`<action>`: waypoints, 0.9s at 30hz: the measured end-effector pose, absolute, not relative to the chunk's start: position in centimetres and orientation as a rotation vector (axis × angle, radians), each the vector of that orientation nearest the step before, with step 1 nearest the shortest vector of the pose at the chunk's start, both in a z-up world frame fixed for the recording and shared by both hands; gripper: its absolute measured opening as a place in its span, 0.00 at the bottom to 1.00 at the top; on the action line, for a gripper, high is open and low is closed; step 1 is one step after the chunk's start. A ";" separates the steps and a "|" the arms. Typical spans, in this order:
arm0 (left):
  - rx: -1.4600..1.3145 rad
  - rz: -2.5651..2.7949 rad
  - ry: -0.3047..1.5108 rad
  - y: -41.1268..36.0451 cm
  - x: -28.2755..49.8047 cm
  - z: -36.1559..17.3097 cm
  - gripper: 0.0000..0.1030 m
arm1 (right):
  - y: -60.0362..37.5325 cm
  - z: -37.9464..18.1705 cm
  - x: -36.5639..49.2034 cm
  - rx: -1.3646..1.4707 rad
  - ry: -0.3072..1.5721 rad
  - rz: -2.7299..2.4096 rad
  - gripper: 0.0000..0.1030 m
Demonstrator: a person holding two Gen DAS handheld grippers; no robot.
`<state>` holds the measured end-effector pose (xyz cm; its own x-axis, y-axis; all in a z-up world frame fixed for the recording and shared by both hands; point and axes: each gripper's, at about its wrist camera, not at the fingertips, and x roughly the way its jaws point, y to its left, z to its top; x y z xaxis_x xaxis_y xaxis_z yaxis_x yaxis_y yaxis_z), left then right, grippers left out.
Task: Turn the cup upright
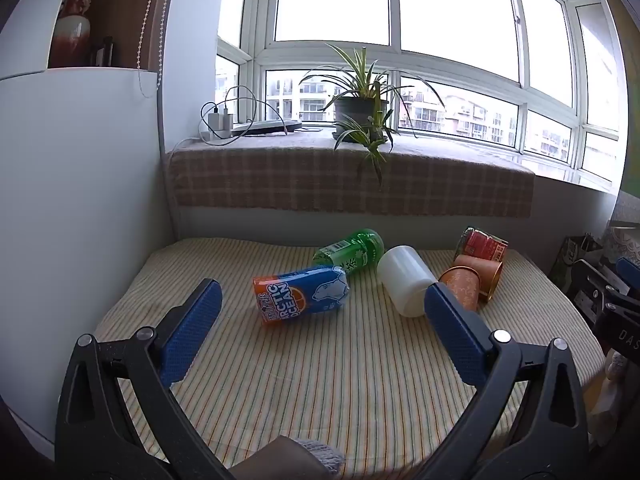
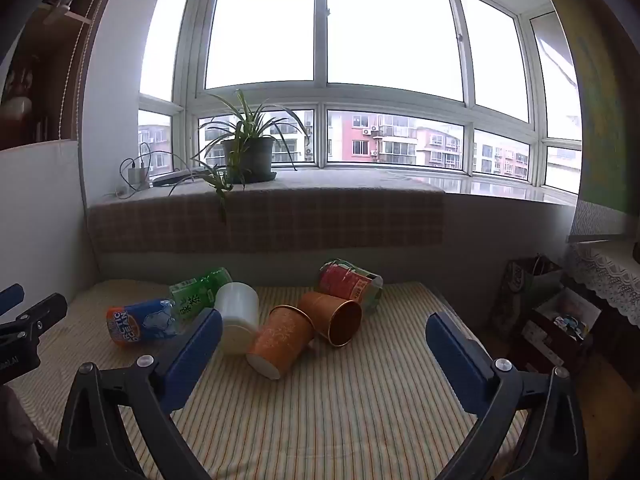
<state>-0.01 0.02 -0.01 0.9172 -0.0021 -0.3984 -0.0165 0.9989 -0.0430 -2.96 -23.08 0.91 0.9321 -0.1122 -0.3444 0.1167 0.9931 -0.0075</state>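
Observation:
Several cups lie on their sides on the striped table cloth (image 1: pixel 320 380): a blue-and-orange "Arctic Ocean" cup (image 1: pixel 300 294) (image 2: pixel 142 322), a green cup (image 1: pixel 352 250) (image 2: pixel 200 292), a white cup (image 1: pixel 404 284) (image 2: pixel 238 316), two orange cups (image 2: pixel 280 340) (image 2: pixel 334 318) and a red cup (image 1: pixel 484 244) (image 2: pixel 350 282). My left gripper (image 1: pixel 324 294) is open and empty, short of the blue cup. My right gripper (image 2: pixel 324 328) is open and empty, short of the orange cups.
A window sill with a checked cloth (image 1: pixel 352 184) and a potted plant (image 1: pixel 360 108) runs behind the table. A white cabinet (image 1: pixel 80 220) stands at the left. Bags and boxes (image 2: pixel 556 316) sit off the table's right edge.

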 end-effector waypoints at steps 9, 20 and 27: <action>-0.046 0.008 0.409 0.2 -0.1 0.0 1.00 | -23.3 1.0 -2.6 0.026 0.367 -0.115 1.00; -0.048 0.011 0.408 0.1 -0.1 0.0 1.00 | -23.3 0.6 -2.6 0.040 0.376 -0.109 1.00; -0.045 0.014 0.406 0.5 0.2 0.3 1.00 | -22.9 0.7 -2.6 0.033 0.379 -0.104 1.00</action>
<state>0.17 0.52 0.29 0.9187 0.0043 -0.3950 -0.0224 0.9989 -0.0411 -2.57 -22.89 0.70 0.9236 -0.0949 -0.3714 0.1073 0.9941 0.0128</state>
